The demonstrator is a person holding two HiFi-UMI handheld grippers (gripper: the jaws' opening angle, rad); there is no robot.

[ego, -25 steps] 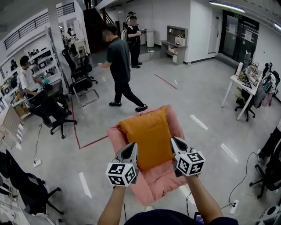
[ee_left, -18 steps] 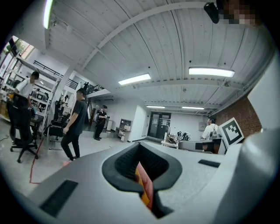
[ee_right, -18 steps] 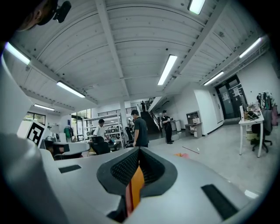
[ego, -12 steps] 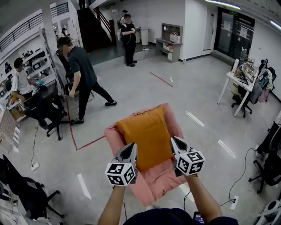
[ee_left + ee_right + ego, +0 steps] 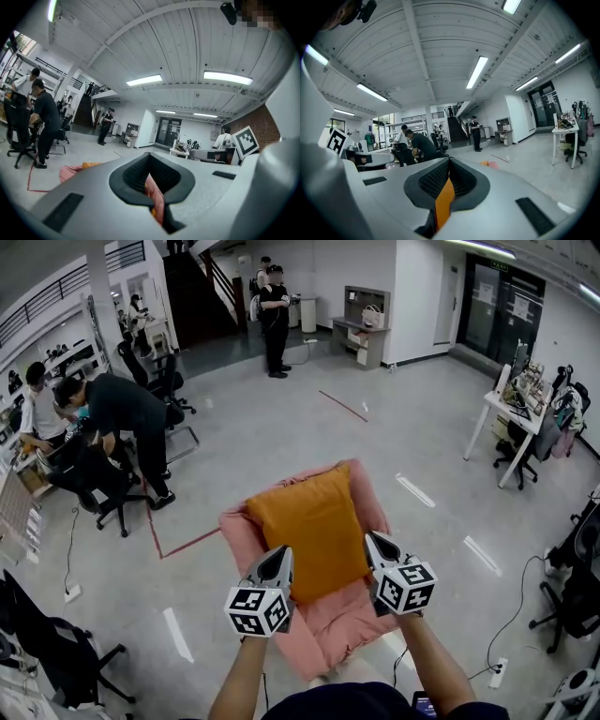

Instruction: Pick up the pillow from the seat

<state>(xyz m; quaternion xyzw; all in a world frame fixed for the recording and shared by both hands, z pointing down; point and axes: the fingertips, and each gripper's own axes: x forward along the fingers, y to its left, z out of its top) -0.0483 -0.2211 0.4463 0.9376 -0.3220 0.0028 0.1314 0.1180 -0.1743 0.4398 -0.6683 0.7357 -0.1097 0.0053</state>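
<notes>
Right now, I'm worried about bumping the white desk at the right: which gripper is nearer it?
Right. The right gripper shows on the side of the pillow toward the white desk; the left gripper is on the far side.

The person in the dark shirt [image 5: 122, 413] has crossed the floor. A second ago this person was mid-stride at about 12 o'clock of the seat [image 5: 352, 620]. Half a second ago they were lunging leftward at about 11 o'clock. Now they stand at about 10 o'clock, bent forward over a black chair [image 5: 98, 486], just beside the person in white [image 5: 36, 409] at the desks. Their feet have passed over the red floor line [image 5: 183, 545] to its far left side. The whole view has also swung slightly, so the room sits a little differently in frame.
</notes>
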